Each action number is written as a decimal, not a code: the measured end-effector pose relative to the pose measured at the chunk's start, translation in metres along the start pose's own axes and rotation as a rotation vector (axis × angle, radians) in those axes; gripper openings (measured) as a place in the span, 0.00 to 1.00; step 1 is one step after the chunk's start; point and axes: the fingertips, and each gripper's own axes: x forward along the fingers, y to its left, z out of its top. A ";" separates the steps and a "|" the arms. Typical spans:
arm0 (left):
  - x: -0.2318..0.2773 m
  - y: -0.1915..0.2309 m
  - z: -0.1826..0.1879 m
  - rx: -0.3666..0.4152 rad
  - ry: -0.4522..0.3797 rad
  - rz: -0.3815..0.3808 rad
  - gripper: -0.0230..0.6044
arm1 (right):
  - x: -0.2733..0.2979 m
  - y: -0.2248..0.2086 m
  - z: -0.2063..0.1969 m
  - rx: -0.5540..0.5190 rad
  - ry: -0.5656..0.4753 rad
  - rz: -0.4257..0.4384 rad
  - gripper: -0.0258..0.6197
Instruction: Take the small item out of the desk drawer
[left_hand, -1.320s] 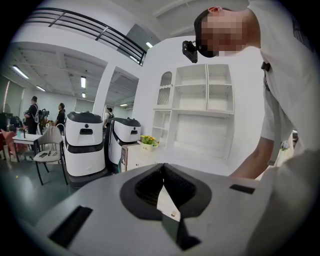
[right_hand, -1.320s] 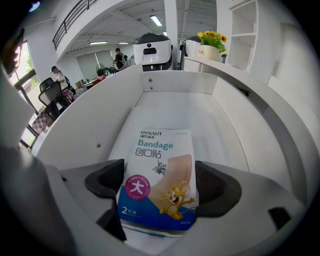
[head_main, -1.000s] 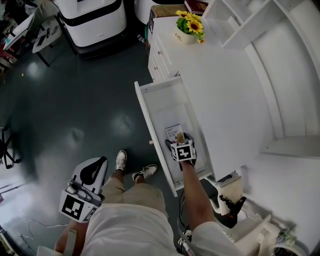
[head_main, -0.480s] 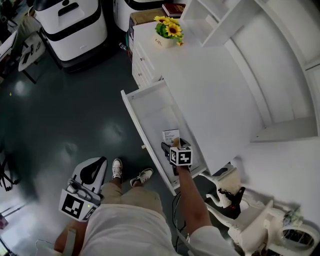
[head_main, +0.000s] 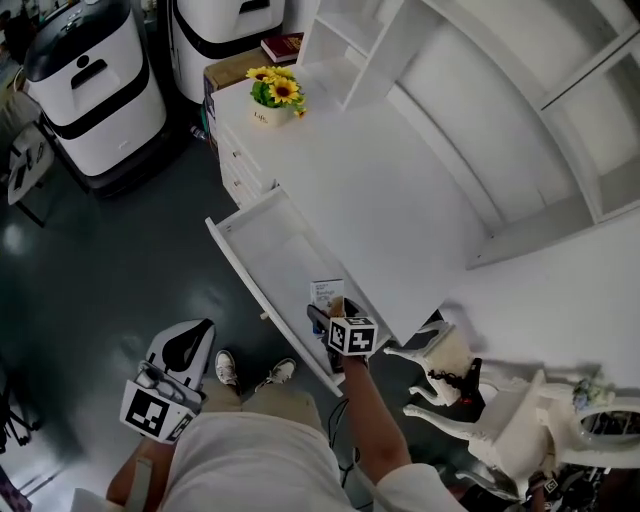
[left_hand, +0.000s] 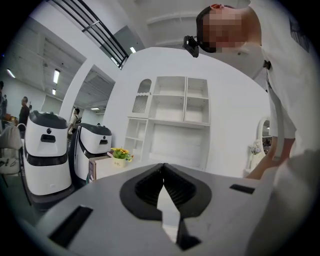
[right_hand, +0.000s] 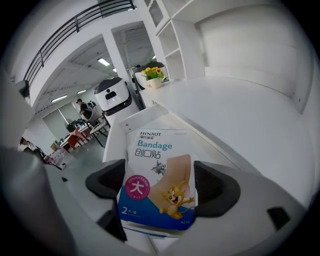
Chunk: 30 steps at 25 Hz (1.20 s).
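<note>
My right gripper (head_main: 331, 312) is shut on a small bandage packet (head_main: 326, 293) with a cartoon print. It holds the packet over the near end of the open white drawer (head_main: 262, 248). In the right gripper view the packet (right_hand: 157, 175) stands between the two dark pads (right_hand: 216, 189), above the drawer (right_hand: 131, 121). My left gripper (head_main: 196, 335) hangs low at the left beside the person's leg, away from the desk. In the left gripper view its jaws meet at the tip (left_hand: 163, 167) with nothing between them.
The white desk top (head_main: 390, 200) carries a pot of sunflowers (head_main: 270, 95) at its far end. White shelves (head_main: 470, 70) rise behind it. Two white machines (head_main: 90, 85) stand on the dark floor. White horse figurines (head_main: 440, 370) sit near the desk's close corner.
The head view has swung, so the desk sits further left and lower. The right gripper keeps the packet and has drawn slightly toward the drawer's near end. The left gripper stays put.
</note>
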 end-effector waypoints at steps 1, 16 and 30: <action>0.004 -0.001 0.003 0.007 -0.009 -0.012 0.06 | -0.005 -0.001 0.003 0.015 -0.017 -0.002 0.73; 0.051 -0.007 0.046 0.051 -0.099 -0.136 0.06 | -0.103 0.004 0.062 0.121 -0.304 -0.035 0.73; 0.070 0.004 0.082 0.086 -0.159 -0.149 0.06 | -0.223 0.010 0.167 0.122 -0.657 -0.039 0.73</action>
